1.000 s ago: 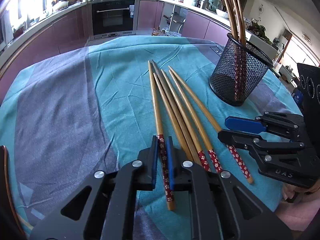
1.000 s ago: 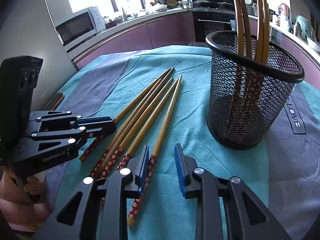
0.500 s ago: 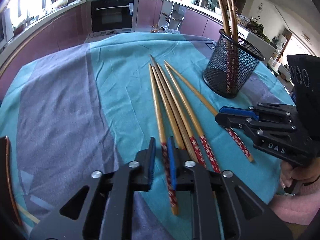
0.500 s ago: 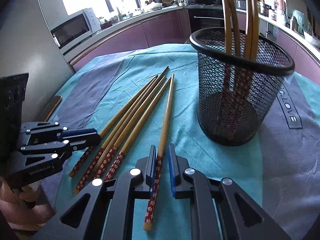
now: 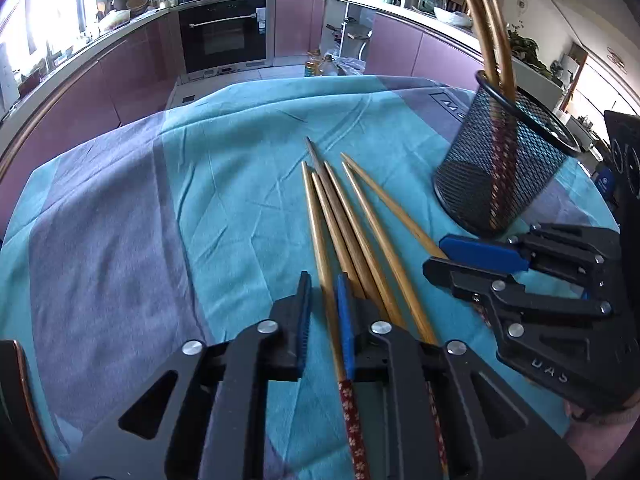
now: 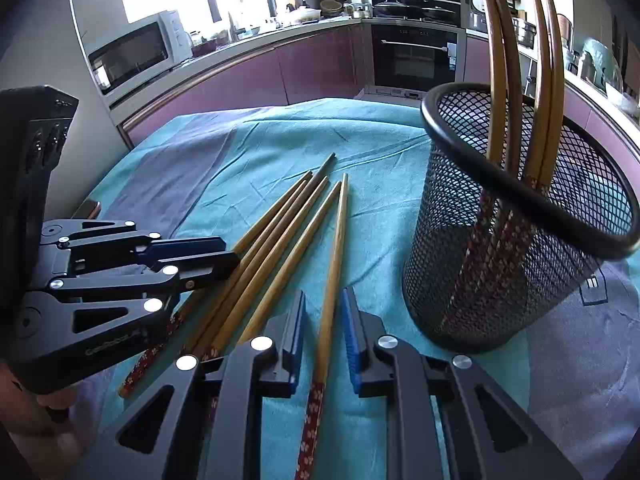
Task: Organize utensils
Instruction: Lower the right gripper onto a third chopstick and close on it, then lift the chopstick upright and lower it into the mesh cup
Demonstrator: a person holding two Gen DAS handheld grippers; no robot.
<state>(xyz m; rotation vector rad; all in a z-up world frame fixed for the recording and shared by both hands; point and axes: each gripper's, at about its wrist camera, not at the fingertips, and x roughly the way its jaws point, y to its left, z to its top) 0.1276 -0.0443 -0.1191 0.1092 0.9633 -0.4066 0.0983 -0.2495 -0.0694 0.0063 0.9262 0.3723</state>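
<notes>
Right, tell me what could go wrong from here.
Both jaws have just been closing, one chopstick between each pair.
1. The left gripper and right gripper each grip near the patterned end, so the leftmost chopstick and rightmost chopstick may pivot or droop when lifted.
2. The loose chopsticks lie tight alongside; lifting could drag them.
3. The mesh holder already holds leaning sticks, which could block insertion.

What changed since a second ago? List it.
The right hand-held gripper, open over the rightmost chopstick before, has just been closing with it between the jaws. The left hand-held gripper, also just closing, keeps the leftmost chopstick between its jaws. Both slid forward off the red ends onto bare wood. Mesh holder and other chopsticks stayed.
</notes>
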